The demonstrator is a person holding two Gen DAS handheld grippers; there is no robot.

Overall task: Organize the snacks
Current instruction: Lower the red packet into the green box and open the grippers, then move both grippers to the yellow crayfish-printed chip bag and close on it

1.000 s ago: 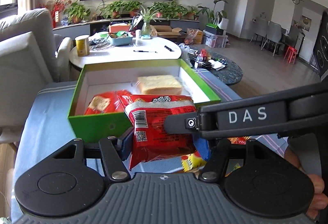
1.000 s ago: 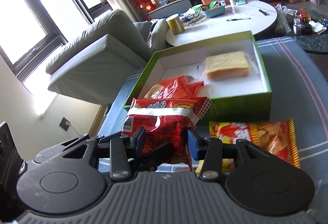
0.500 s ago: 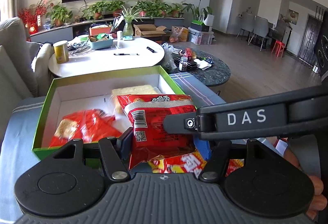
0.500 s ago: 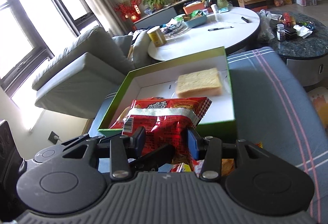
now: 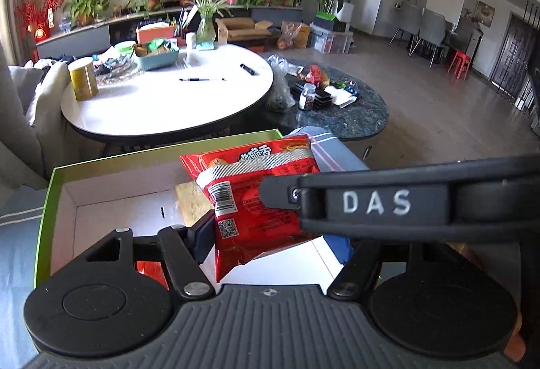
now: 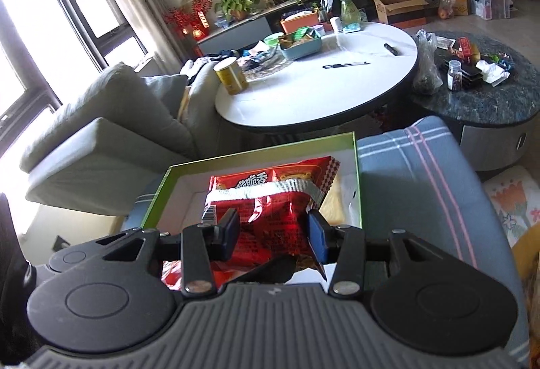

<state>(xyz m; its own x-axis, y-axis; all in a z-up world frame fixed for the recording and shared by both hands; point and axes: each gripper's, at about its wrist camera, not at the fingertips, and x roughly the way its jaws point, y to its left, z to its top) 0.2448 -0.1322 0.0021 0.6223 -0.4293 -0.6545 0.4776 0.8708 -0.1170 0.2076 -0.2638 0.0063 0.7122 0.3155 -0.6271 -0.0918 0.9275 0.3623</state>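
Observation:
A red snack bag (image 6: 266, 217) hangs over the open green box (image 6: 356, 173), with my right gripper (image 6: 273, 234) shut on its lower half. In the left wrist view the same red snack bag (image 5: 256, 200) sits between the jaws of my left gripper (image 5: 271, 237). Those jaws are opening: the left pad is at the bag's edge and the right pad stands off it. The right gripper's black arm marked DAS (image 5: 371, 200) crosses in front. Inside the green box (image 5: 50, 200) lie a bread slice (image 5: 190, 203) and another red packet (image 5: 148, 271).
The box rests on a blue striped cloth (image 6: 415, 180). Beyond it stand a round white table (image 5: 168, 102) with a yellow can and pens, and a dark stone table (image 5: 354, 112) with small items. A grey sofa (image 6: 101, 132) is at the left.
Both grippers have carried the red bag forward, from in front of the box to over its inside. The yellow snack bag on the cloth has dropped out of view. The left jaws have widened.

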